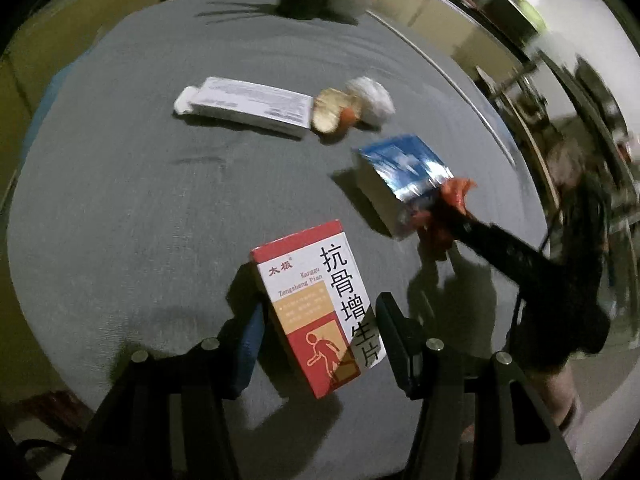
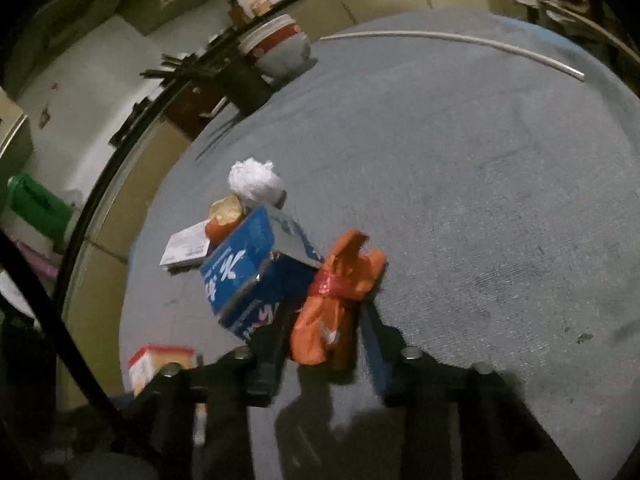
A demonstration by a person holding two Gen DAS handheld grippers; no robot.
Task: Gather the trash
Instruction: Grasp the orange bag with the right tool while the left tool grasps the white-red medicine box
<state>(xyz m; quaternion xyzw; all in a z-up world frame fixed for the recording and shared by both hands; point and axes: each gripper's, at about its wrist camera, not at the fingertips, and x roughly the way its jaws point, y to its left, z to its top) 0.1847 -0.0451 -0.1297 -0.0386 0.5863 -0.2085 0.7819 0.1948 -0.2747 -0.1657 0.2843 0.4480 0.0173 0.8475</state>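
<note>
Left wrist view: left hand-held gripper (image 1: 320, 332) spread wide, fingers straddling the near end of a red-and-white medicine box (image 1: 316, 304) lying flat on the grey worktop (image 1: 120, 208). Neither finger looks pressed to the box sides yet, so likely lined up for a pinch across its narrow width — not gripped.

Right wrist view: right hand-held gripper (image 2: 320, 340) has an orange knotted plastic bag (image 2: 336, 304) between its fingers; bag stands upright with the tied neck up, looks clamped at the lower bulge, though contact on the right finger is hard to confirm. Bag leans against a blue carton (image 2: 252, 276), which sits tilted, one corner lifted — probably nudged by the bag or gripper. Motion blur here.

Remaining trash sits clustered farther along the worktop: long white box (image 1: 248, 104) flat, an orange peel piece (image 1: 332, 112) touching its end, crumpled white tissue (image 1: 370, 100) just beside the peel. All near each other, so easy sweep order. A white rod (image 2: 460, 40) lies along the far edge; a tub (image 2: 280, 44) sits at the worktop's rim.

No bin visible in either view. Task looks early: most items not yet picked up.
</note>
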